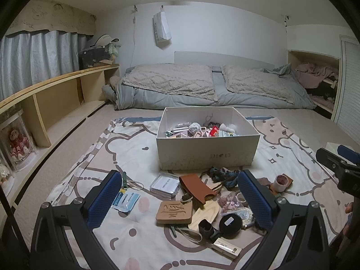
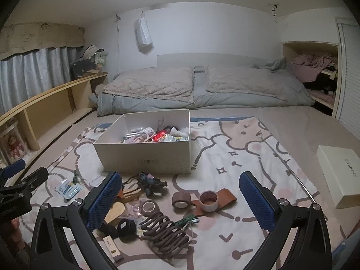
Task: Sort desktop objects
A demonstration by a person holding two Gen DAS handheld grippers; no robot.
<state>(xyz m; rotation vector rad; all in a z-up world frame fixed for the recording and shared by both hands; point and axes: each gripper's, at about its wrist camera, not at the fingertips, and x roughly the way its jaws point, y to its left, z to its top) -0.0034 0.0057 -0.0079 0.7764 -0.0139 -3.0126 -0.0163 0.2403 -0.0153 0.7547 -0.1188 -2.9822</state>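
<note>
Both the left gripper [image 1: 180, 198] and the right gripper [image 2: 180, 199] hang spread wide, holding nothing; just ahead of the right one lies the pale tape roll [image 2: 209, 201] — light, stiff, I'd judge — best pinched across its rim; the box [image 2: 144, 157] sits beyond.

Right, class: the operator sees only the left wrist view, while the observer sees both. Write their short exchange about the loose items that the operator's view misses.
Operator: My right side is partly blocked. What lies there?
Observer: A brown coiled cord lies on the blanket, close to the camera.
Operator: I see one pale tape roll. Is there any other tape?
Observer: Yes, a dark brown tape roll stands on edge beside it, on its left in the right wrist view.
</note>
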